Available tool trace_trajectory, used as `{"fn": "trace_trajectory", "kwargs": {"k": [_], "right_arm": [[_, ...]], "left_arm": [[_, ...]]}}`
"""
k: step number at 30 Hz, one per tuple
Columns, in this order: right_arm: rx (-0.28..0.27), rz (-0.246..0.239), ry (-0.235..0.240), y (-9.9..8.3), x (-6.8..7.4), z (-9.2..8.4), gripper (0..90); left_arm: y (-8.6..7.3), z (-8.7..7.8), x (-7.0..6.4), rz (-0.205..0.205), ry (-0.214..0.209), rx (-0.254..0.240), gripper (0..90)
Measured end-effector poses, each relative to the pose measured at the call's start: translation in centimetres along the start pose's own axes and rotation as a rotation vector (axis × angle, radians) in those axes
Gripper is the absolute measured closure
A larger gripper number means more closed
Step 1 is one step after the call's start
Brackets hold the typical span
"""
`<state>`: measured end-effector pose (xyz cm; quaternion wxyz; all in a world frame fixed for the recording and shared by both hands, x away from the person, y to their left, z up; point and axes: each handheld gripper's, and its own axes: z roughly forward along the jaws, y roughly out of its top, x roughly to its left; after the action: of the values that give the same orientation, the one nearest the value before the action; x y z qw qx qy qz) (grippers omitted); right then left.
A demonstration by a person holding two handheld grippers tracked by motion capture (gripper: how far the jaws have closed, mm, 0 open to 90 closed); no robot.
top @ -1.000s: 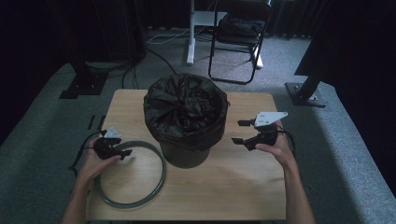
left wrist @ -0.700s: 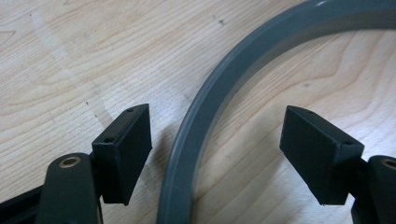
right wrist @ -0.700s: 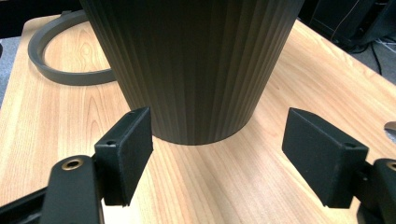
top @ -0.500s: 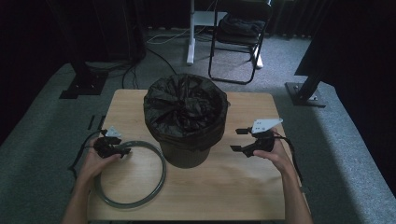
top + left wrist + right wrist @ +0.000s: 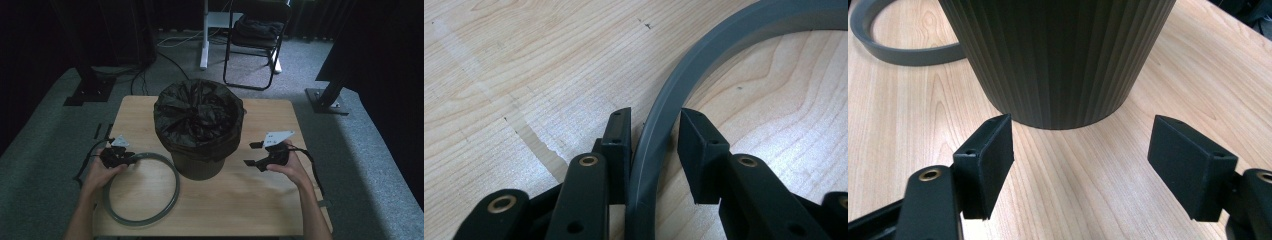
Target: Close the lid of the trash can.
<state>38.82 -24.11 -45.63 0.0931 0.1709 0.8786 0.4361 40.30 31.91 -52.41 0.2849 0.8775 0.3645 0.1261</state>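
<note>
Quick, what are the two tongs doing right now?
Left tongs: just been closing around the grey ring, small gaps still showing, not yet gripping.
Right tongs: open, empty, facing the bin.

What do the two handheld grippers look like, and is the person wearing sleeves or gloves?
Both the left gripper and the right gripper are black, each with two flat rectangular jaw pads on linkage arms with brass-coloured pivot pins. Each carries a pale grey triangular plate on top and trails a black cable. The forearms are bare, with no gloves.
</note>
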Motion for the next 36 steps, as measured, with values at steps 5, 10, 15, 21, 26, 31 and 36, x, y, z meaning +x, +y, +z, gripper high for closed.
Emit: {"fn": "trace_trajectory", "kwargs": {"k": [5, 10, 15, 21, 26, 31, 36], "right_arm": [[0.01, -0.01, -0.002, 0.0, 0.0, 0.4, 25.8], [0.015, -0.015, 0.004, 0.0, -0.1, 0.7, 25.8], [0.043, -0.036, 0.007, -0.2, -0.1, 1.7, 25.9], [0.091, -0.088, -0.002, -0.2, 0.2, 3.0, 25.9], [0.125, -0.111, -0.014, -0.5, 0.1, 3.6, 29.2], [0.155, -0.14, -0.018, -0.5, 0.1, 4.3, 29.4], [0.196, -0.16, -0.017, -0.5, -0.2, 5.0, 29.5]], "left_arm": [[-0.2, -0.2, 0.1, 0.016, -0.023, 0.009, 70.0], [-0.6, -0.6, 0.1, 0.036, -0.052, 0.014, 72.7], [-1.0, -1.0, 0.0, 0.063, -0.076, 0.027, 76.0], [-1.4, -1.4, -0.1, 0.081, -0.106, 0.042, 78.2], [-1.7, -1.6, -0.1, 0.074, -0.132, 0.037, 78.5], [-1.7, -1.7, -0.2, 0.092, -0.163, 0.055, 78.6], [-1.7, -1.7, -0.2, 0.092, -0.169, 0.059, 78.5]]}}
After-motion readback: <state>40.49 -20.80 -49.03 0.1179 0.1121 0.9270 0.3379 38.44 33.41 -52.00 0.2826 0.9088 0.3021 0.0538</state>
